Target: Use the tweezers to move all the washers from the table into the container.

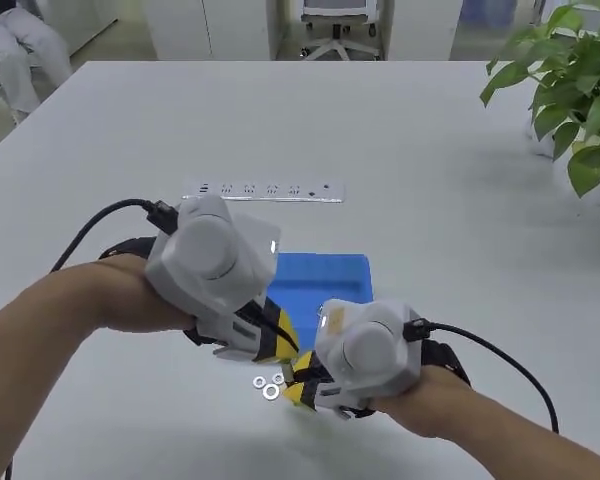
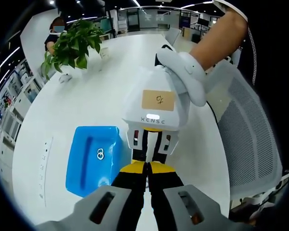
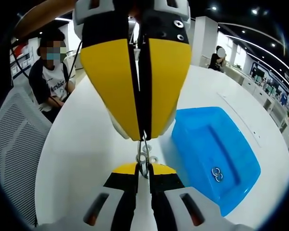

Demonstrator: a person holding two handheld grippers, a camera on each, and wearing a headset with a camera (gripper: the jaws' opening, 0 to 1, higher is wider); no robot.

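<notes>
Both grippers meet tip to tip over the white table, just in front of the blue container (image 1: pixel 325 278). My left gripper (image 1: pixel 280 345) and my right gripper (image 1: pixel 298 388) are each shut on the thin metal tweezers (image 3: pixel 142 149), which run between the two pairs of yellow jaws. Three loose washers (image 1: pixel 269 385) lie on the table right below the tips and peek out as washers (image 3: pixel 147 158) behind the tweezers. Two washers (image 3: pixel 216 174) lie inside the container (image 3: pixel 197 134). In the left gripper view, my left gripper (image 2: pixel 147 166) faces the right gripper (image 2: pixel 148 147).
A white power strip (image 1: pixel 265 190) lies beyond the container. A potted plant (image 1: pixel 575 90) stands at the table's far right edge. A mesh chair (image 2: pixel 250 134) is beside the table, and a seated person (image 3: pixel 50 72) is behind it.
</notes>
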